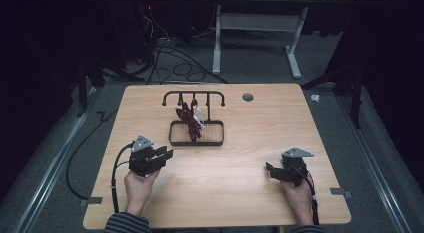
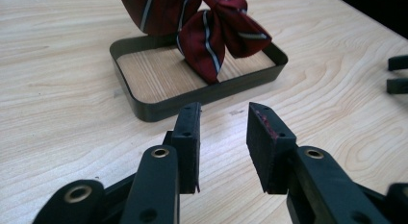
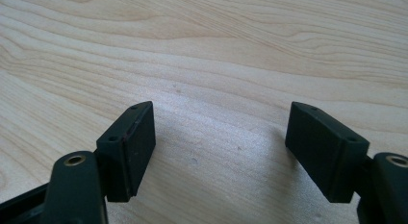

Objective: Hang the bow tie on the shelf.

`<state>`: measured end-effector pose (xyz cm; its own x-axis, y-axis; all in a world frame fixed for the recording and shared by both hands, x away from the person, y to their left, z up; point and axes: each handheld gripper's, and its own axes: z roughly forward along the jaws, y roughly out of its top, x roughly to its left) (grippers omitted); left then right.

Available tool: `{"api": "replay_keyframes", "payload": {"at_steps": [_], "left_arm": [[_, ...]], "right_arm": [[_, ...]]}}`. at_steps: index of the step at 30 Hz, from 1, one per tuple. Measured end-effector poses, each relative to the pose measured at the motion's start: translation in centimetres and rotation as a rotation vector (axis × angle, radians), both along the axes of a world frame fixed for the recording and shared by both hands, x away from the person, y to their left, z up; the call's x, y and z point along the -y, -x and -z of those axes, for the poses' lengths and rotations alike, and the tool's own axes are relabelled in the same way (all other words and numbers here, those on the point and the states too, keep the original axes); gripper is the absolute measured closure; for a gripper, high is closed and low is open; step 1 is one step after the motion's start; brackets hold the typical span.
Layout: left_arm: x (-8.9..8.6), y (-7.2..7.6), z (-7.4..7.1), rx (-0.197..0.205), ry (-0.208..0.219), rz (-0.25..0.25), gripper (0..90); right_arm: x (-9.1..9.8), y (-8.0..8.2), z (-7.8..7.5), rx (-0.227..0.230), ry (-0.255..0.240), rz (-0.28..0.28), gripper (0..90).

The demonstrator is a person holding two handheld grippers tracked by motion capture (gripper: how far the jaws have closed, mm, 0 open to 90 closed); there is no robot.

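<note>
While both hands rest low in the high view, we see a light wooden desk (image 1: pixel 250 143) carrying a dark tray (image 1: pixel 196 141) with a wooden floor near the frame's centre. A black rack (image 1: pixel 193 96) with hooks stands at the tray's upper edge, and a dark red striped bow tie (image 1: pixel 191 122) hangs from it down into the tray.

The left gripper (image 1: pixel 161 154) sits at lower left of the high view, held by the left hand (image 1: pixel 138 185), its jaws aimed up and right at the tray. In the left gripper view, we see those jaws parted by a narrow gap, nothing between them, with the tray's near wall (image 2: pixel 202 96) just beyond and the bow tie (image 2: pixel 216 34) at the top of the frame.

The right gripper (image 1: pixel 270 170) sits at lower right, held by the right hand (image 1: pixel 299 193), pointing left. In the right gripper view its jaws stand wide apart over bare desk (image 3: pixel 216 65), grasping nothing.
</note>
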<state>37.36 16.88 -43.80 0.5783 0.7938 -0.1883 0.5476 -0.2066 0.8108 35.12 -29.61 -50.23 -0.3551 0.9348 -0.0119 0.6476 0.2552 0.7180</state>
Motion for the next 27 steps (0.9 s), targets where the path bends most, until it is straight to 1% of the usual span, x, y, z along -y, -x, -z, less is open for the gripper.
{"api": "replay_keyframes", "payload": {"at_steps": [4,7,14,20,22,23,26,27], "left_arm": [[0.2,0.1,0.5,-0.010,-0.012,0.008,65.5],[0.2,0.1,1.1,-0.021,-0.013,0.000,65.0],[0.2,0.0,1.7,-0.033,-0.026,-0.005,63.4],[0.2,-0.1,2.5,-0.046,-0.036,-0.018,60.9],[0.3,-0.2,2.8,-0.047,-0.051,-0.018,60.6],[0.5,-0.2,3.0,-0.048,-0.065,-0.021,59.7],[0.7,-0.3,3.2,-0.045,-0.075,-0.020,58.5],[0.8,-0.5,3.4,-0.047,-0.085,-0.022,57.9]], "right_arm": [[0.0,0.0,0.0,0.000,0.000,0.000,27.1],[0.0,0.0,0.0,0.000,0.000,0.000,27.1],[0.0,0.0,0.0,0.000,0.000,0.000,27.1],[0.0,0.0,0.0,0.000,0.000,0.000,27.1],[0.0,0.0,0.0,0.000,0.000,0.000,27.1],[0.0,0.0,0.0,0.000,0.000,0.000,27.1],[0.0,0.0,0.0,0.000,0.000,0.000,27.1],[0.0,0.0,0.0,0.000,0.000,0.000,27.2]]}}
